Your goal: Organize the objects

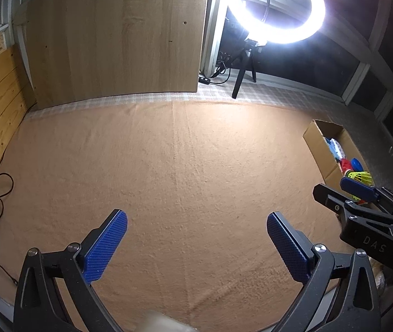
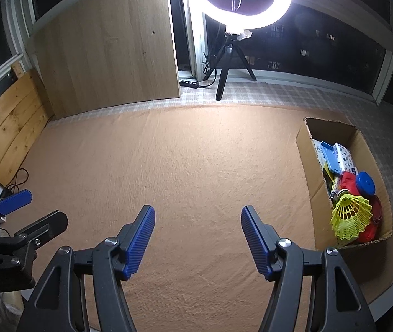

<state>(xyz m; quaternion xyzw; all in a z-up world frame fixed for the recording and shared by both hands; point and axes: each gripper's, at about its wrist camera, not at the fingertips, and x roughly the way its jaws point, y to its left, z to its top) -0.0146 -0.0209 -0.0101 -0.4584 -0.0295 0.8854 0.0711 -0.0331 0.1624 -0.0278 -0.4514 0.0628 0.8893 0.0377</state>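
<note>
the left gripper (image 1: pixel 196 238) has its 2 blue pads spread wide apart, and there is nothing between them. the right gripper (image 2: pixel 197 239) is spread too and holds nothing. both point down at the orange cloth (image 2: pixel 185 152) from its near edge, side by side. i think they hang like this because no thing is in their grip right now, so open jaws are ready for the next pick.

the orange cloth looks bare in the middle. no loose toy shows on it in either view. a pale blurry thing sits at the very bottom of the left view, and i cannot tell what it is.

the things to tidy are in the cardboard box (image 2: pixel 307 166), which stands at the right edge of the cloth with its top open. inside it lies a yellow shuttlecock (image 2: pixel 351 215) near the front end, on top of a red thing (image 2: pixel 348 181). a blue round lid (image 2: pixel 365 185) is just beside the red thing. a white dotted pack (image 2: pixel 344 160) and a blue flat piece (image 2: pixel 330 156) lie toward the far end. the box is open on top so things can drop in easily.

a bright ring light (image 2: pixel 244 2) on a small stand is at the far edge, to light the work. a wooden board (image 2: pixel 107 55) leans at the far left corner.

it looks like most of the tidying is done.
</note>
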